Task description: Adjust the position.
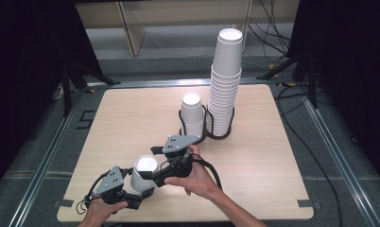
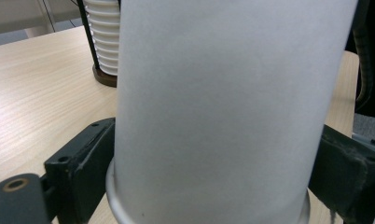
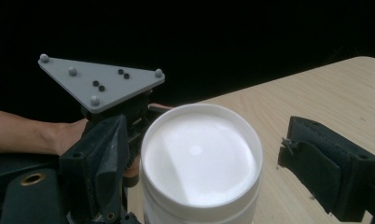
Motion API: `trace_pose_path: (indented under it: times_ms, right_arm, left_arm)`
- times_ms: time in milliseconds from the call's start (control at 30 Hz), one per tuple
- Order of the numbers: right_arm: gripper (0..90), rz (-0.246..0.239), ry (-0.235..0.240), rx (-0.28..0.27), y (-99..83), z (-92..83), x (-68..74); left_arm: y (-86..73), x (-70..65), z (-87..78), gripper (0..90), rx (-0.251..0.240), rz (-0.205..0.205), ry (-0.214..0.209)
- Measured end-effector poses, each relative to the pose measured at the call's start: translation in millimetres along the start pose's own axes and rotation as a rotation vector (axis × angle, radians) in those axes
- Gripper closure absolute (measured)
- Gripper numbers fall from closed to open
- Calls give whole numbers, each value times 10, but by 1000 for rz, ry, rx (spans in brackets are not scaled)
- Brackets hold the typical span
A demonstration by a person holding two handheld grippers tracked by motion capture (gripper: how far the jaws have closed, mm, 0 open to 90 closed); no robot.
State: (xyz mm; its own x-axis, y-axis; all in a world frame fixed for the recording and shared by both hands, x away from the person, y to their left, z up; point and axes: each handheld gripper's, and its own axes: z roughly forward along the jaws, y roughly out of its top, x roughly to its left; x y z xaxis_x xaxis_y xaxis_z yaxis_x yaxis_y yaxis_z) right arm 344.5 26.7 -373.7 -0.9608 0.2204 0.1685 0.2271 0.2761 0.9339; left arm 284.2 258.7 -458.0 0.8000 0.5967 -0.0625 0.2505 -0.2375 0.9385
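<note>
A pale wooden table (image 1: 131, 113) sits in front of me, dark curtains to either side and cables on the grey floor behind it. Toward the far middle of the table I see a black wire holder (image 1: 208, 124) with two stacks of upside-down white paper cups: a tall stack (image 1: 226, 80) on the right and a short stack (image 1: 193, 116) just beside it on the left.

Near the front edge, a single paper cup (image 1: 143, 172) stands upside down, rim on the wood. My left gripper (image 1: 131, 187) has it pinched low on the body; in the left gripper view the cup wall (image 2: 223, 112) is pressed between both black jaws, with its rolled rim at the bottom.

My right gripper (image 1: 152, 163) is at the cup's top, jaws spread. In the right gripper view the cup's white base (image 3: 199, 154) sits between the jaws, close against one and clear of the other. The left gripper's grey plate (image 3: 99, 81) shows just behind the cup.
</note>
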Motion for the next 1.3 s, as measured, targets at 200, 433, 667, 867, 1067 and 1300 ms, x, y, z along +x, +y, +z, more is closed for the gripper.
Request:
trace_pose_path:
  times_ms: [200, 433, 667, 867, 1067, 1300]
  right_arm:
    - [152, -15, 13, 57, 51, -102, -36]
    - [153, -78, -4, 166, 70, -165, -50]
    - [154, -117, 34, 263, 52, -154, -37]
    - [155, -107, 75, 340, 4, -85, 14]
    - [155, -134, 107, 371, -33, -4, 26]
    - [156, -145, 123, 394, -88, 83, 30]
  left_arm:
    - [-9, 0, 15, 97, 43, 26, -1]
    - [-24, -31, 40, 101, 82, 52, -8]
    - [-36, -77, 77, 103, 141, 118, -37]
    - [-35, -102, 91, 103, 164, 149, -47]
    - [-23, -118, 83, 103, 164, 162, -57]
    - [-24, -156, 90, 104, 158, 176, -49]
